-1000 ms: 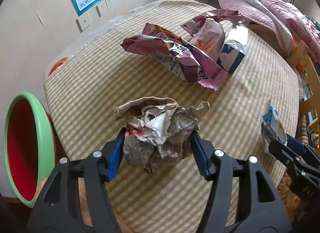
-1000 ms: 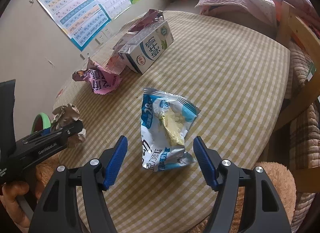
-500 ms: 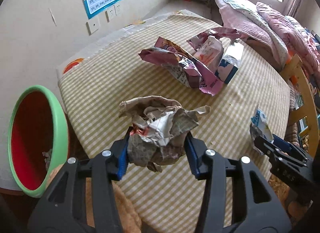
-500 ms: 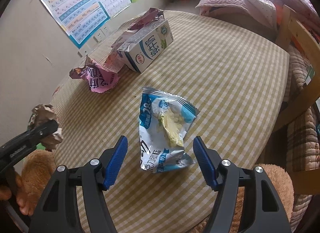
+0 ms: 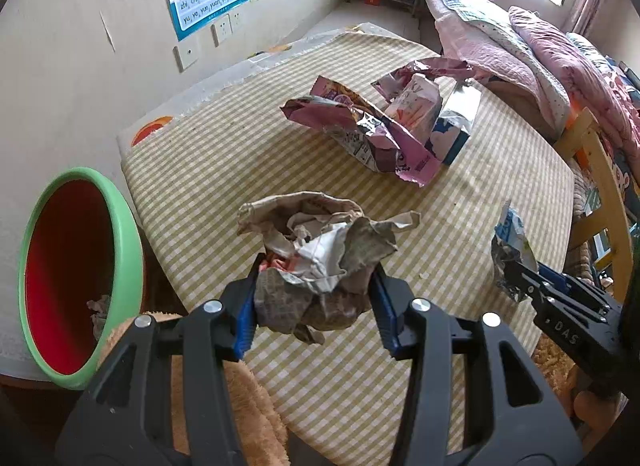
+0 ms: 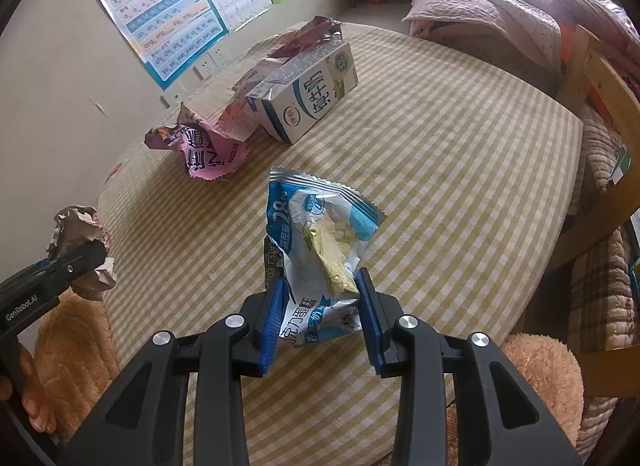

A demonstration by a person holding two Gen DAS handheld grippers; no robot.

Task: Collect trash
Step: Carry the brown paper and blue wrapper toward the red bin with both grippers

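Note:
My left gripper (image 5: 316,306) is shut on a crumpled ball of newspaper (image 5: 320,254), held a little above the checked tablecloth (image 5: 224,169). The same ball (image 6: 80,250) shows at the left edge of the right wrist view. My right gripper (image 6: 320,306) has its jaws closing on a blue and white snack wrapper (image 6: 320,234); the blue pads press its lower sides and it is crumpling between them. The wrapper (image 5: 512,250) and the right gripper also appear at the right of the left wrist view.
A bin with a green rim (image 5: 124,250) and red inside stands left of the table, trash at its bottom. Pink wrappers (image 5: 360,129) and a milk carton (image 6: 312,97) lie farther back. A wooden chair (image 6: 600,77) stands at the right.
The left gripper squeezed the paper ball and raised it off the cloth. The right gripper's jaws came together from wide apart onto the blue wrapper, which now stands up bunched.

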